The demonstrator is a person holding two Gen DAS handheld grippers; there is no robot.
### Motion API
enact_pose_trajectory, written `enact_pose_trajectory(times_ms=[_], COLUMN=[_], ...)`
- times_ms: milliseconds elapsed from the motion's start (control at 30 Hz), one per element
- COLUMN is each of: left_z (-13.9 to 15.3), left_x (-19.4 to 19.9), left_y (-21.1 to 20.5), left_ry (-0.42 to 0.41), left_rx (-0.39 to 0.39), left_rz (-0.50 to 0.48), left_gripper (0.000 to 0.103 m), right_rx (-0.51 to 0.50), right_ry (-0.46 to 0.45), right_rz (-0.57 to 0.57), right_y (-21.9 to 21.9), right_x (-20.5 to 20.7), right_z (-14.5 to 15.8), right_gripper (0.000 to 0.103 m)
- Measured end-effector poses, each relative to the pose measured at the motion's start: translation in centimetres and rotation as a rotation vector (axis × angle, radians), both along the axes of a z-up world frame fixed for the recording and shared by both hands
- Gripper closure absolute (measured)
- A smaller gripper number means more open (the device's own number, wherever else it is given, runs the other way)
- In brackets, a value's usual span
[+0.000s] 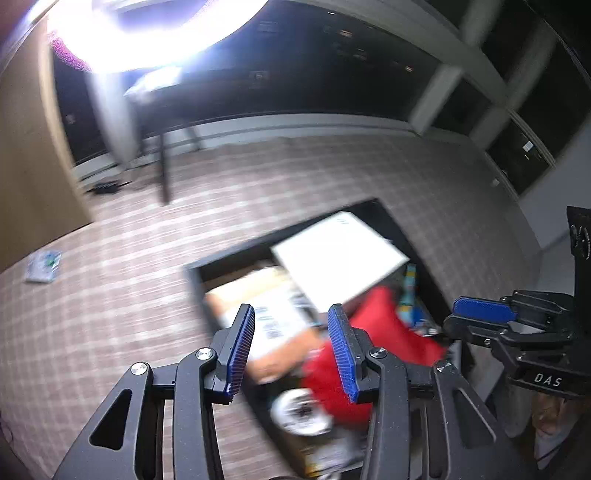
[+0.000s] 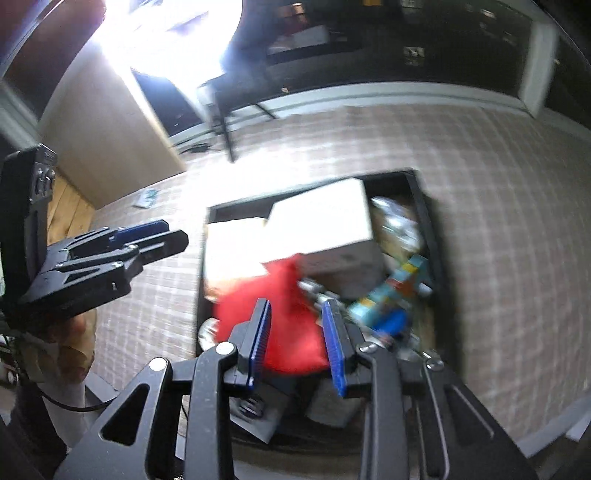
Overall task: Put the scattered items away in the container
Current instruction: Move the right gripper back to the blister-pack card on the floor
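A checked carpet (image 1: 332, 177) covers the floor; a dark-legged table (image 1: 162, 162) stands near a glaring light (image 1: 147, 29) beside dark windows (image 1: 517, 110)

Dark rectangular container (image 1: 229, 258) on the checked floor, just ahead of and below both sets of spread jaws, packed near full. Inside: a white box (image 1: 340, 254) tilted on top toward the far side, a red cloth-like item (image 2: 273, 325) slumped directly beyond the right jaws, a brown labelled package (image 1: 266, 317) between the left jaws, colourful blocks (image 2: 399, 288) along the right wall. One small packet (image 1: 42, 266) lying loose, well apart to the left. All blurred.
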State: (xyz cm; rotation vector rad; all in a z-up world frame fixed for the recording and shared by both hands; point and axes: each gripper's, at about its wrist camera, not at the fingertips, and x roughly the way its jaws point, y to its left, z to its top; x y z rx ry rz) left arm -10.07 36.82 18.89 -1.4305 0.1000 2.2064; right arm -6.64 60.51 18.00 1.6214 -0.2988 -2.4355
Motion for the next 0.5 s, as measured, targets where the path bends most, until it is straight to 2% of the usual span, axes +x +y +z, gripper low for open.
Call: enact_pose_trajectory(times_ms=[167, 200, 300, 500], left_z=[-0.6, -0.8, -1.7, -4.7], left_x=[-1.8, -2.1, -2.7, -2.3], left_y=[-7.9, -9.5, -14.7, -25.7], left_ry=[0.004, 0.002, 0.001, -0.029], left_rx=[-0.023, -0.027, -0.051, -0.115], left_rz=[0.131, 0.155, 0.239, 0.407], left_gripper=[0.064, 0.064, 0.064, 0.064], right_rx=[0.027, 0.029, 0.035, 0.112], right_ry=[0.017, 0.024, 0.037, 0.073], right_rz=[0.156, 0.186, 0.288, 0.507], right_y=[-7.2, -8.5, -13.3, -24.4], right_x=[-3.7, -4.5, -6.8, -11.1], right_z=[0.5, 0.6, 0.5, -0.9], right_gripper=[0.074, 0.071, 0.053, 0.048])
